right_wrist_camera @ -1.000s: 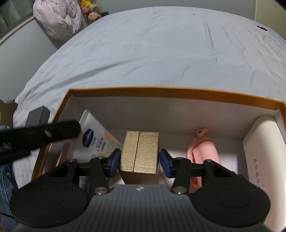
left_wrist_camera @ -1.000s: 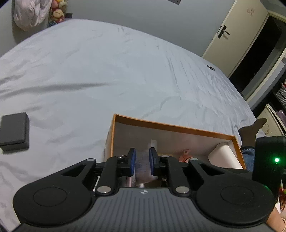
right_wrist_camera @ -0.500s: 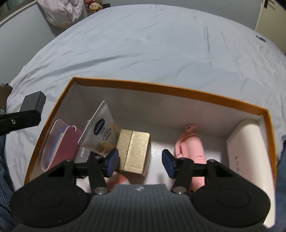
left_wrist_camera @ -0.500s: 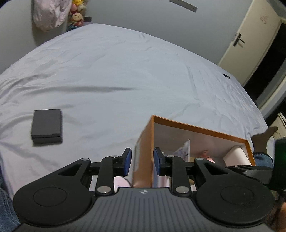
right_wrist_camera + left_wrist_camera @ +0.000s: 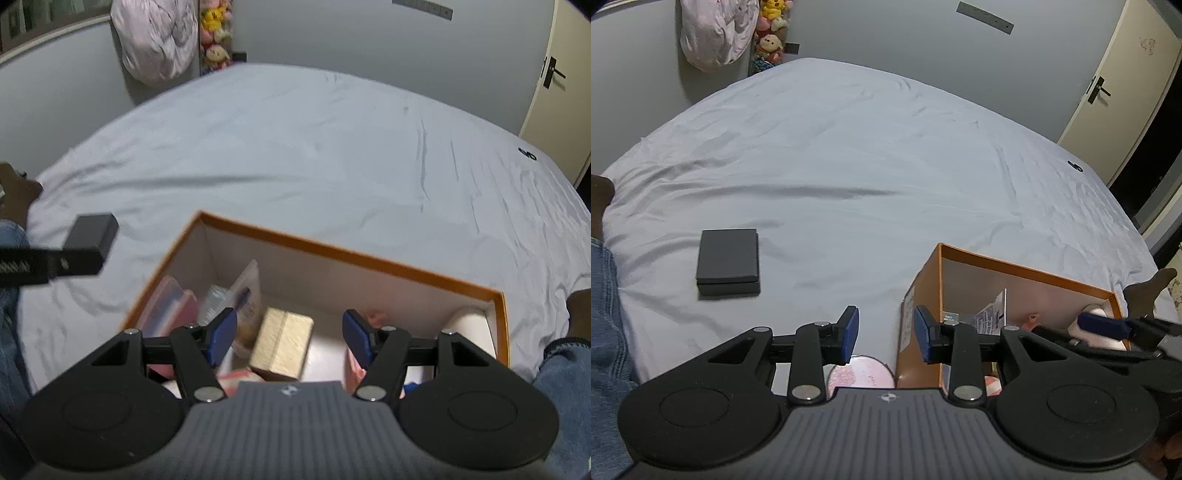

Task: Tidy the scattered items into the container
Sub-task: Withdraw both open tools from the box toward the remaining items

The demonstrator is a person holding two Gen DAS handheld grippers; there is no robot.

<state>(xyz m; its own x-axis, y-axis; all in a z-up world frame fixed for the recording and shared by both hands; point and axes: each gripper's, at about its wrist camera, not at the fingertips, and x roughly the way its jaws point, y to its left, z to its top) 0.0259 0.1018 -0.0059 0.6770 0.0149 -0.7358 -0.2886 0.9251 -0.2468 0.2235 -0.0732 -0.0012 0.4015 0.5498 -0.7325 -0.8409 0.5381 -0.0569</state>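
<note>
An orange-rimmed cardboard box (image 5: pixel 351 254) sits on the white bed and holds a gold box (image 5: pixel 282 341), a pink case (image 5: pixel 166 306), a printed pouch (image 5: pixel 245 291), a pink toy and a white roll. My right gripper (image 5: pixel 290 334) is open and empty above the box, the gold box lying below it. My left gripper (image 5: pixel 886 334) is open and empty, just left of the box's left wall (image 5: pixel 919 314). A dark grey flat box (image 5: pixel 727 262) lies on the sheet to the left; it also shows in the right wrist view (image 5: pixel 94 232). A pink round item (image 5: pixel 860 374) lies under the left gripper.
The bed sheet (image 5: pixel 849 166) spreads wide beyond the box. A small black object (image 5: pixel 1075 166) lies near the far right edge. A pink bundle and plush toys (image 5: pixel 768 37) sit against the wall. My jeans-clad legs (image 5: pixel 605 332) flank the bed edge. A door stands at right.
The right gripper let go of the gold box, opened wider and rose back. The left gripper moved left out of the box and opened wider; the grey box came nearer to centre.
</note>
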